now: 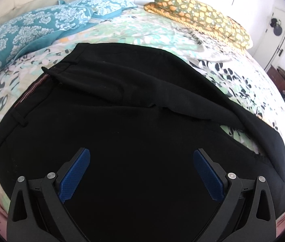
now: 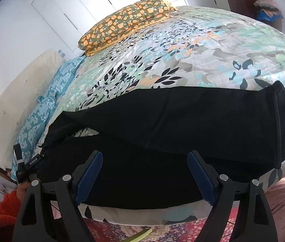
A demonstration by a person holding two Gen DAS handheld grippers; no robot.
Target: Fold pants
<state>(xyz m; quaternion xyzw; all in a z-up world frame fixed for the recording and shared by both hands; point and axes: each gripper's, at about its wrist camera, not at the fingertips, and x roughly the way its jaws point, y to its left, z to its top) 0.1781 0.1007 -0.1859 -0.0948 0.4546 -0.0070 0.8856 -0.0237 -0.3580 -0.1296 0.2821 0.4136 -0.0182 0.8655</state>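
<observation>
Black pants [image 1: 122, 100] lie spread flat on a bed [image 1: 162, 34] covered with a floral sheet, waistband toward 9 o'clock in the left wrist view, legs running off toward 4 o'clock. A striped inner band shows at the waistband opening. In the right wrist view the two legs [image 2: 182, 121] lie across the frame, parted near 9 o'clock where sheet shows between them, hems toward 3 o'clock. Left tongs [image 1: 141, 157] hover over the seat of the pants, blue pads wide apart, released, nothing between them. Right tongs [image 2: 144, 161] stand released likewise, pads wide apart above the nearer leg at the bed's edge. A teal patterned pillow [image 1: 31, 30] sits at 10 o'clock and an orange-flowered pillow [image 1: 199, 14] at 1 o'clock in the left wrist view. At 8 o'clock in the right wrist view, the other device [image 2: 27, 161] carries a small white label; its lettering is too small to read. An orange sleeve [image 2: 3, 205] shows below it.
</observation>
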